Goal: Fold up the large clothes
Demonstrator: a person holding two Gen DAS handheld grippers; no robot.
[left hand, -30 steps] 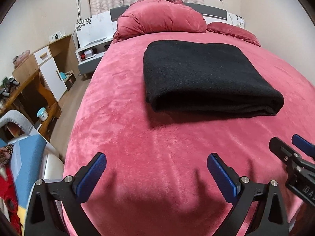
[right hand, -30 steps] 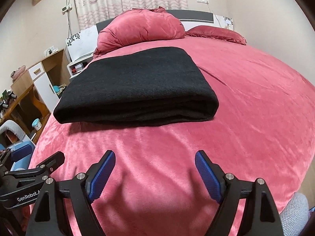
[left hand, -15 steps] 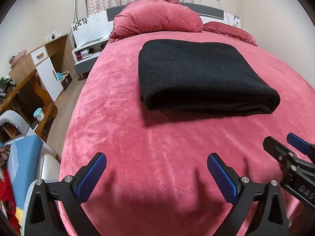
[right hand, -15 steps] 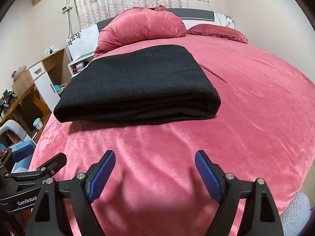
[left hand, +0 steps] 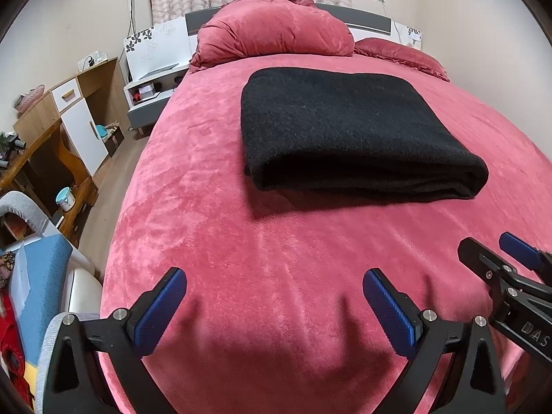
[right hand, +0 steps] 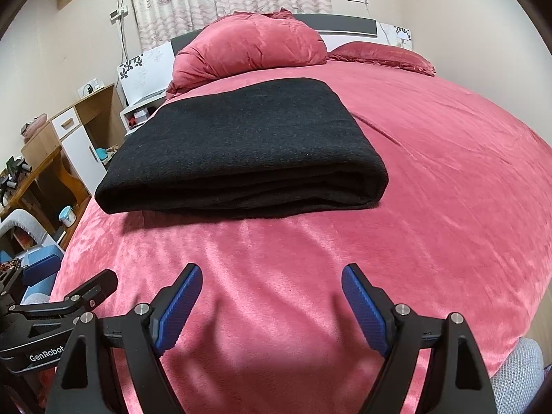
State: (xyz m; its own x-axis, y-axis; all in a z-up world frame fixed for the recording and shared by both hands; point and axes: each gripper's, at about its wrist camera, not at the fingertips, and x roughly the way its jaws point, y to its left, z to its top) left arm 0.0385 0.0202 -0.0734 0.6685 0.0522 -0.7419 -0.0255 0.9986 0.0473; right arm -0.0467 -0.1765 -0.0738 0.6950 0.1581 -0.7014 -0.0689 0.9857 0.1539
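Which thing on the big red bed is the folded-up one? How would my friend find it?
Find the big bed with the fuzzy red cover. In front of the puffy red pillow lies a folded black cloth, flat and thick. It is the only black thing on the red bed.

Both cameras sit low at the foot of the red bed, looking down along it toward the pillows; the left one stands more to the left; both see the folded black cloth.
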